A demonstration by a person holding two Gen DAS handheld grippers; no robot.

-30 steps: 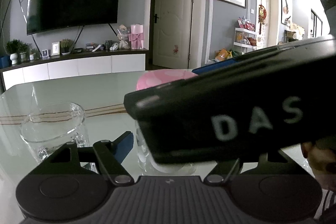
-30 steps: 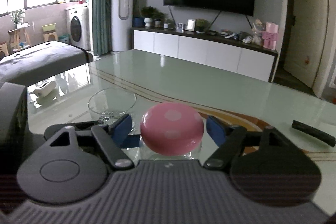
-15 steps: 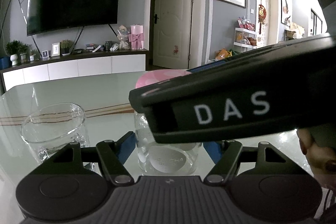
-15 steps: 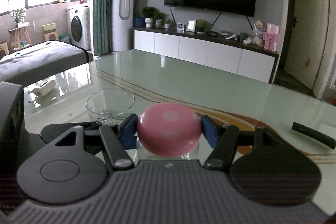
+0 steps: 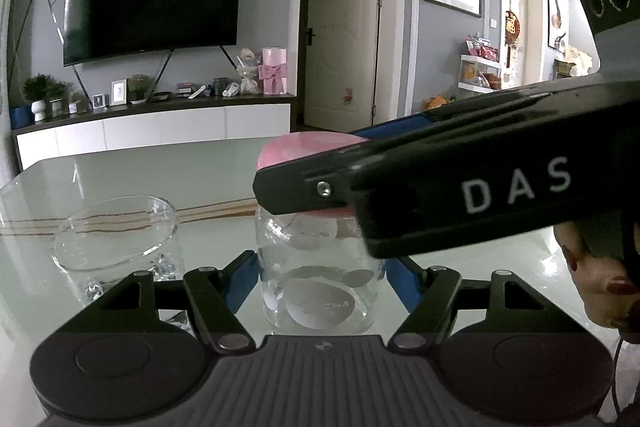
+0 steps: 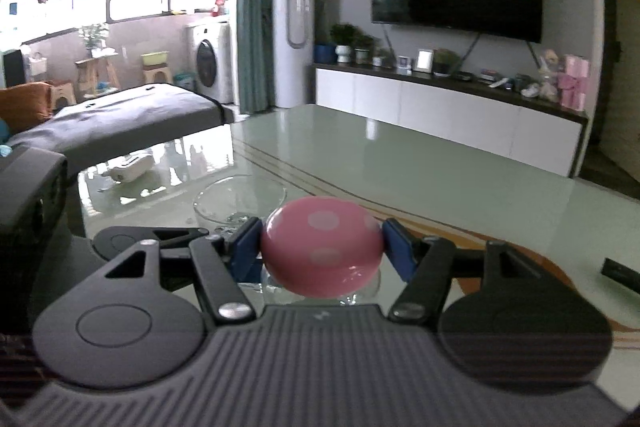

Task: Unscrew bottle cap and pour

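A clear glass bottle (image 5: 316, 287) with a round pink dotted cap (image 6: 322, 245) stands on the glass table. My left gripper (image 5: 320, 279) is shut on the bottle's body, blue pads against both sides. My right gripper (image 6: 322, 247) is shut on the pink cap from above; in the left wrist view its black body (image 5: 460, 183) crosses in front and hides most of the cap (image 5: 304, 149). An empty clear glass (image 5: 116, 235) stands left of the bottle; it also shows in the right wrist view (image 6: 240, 199) behind the cap.
The glass table (image 6: 440, 179) stretches toward a white TV cabinet (image 6: 440, 107). A dark remote-like object (image 6: 620, 273) lies on the table at right. A person's hand (image 5: 596, 287) holds the right gripper at the right edge.
My right gripper's fingers closed onto the pink cap. My left gripper's fingers closed onto the bottle's body. The right gripper's body shifted and tilted across the left wrist view.
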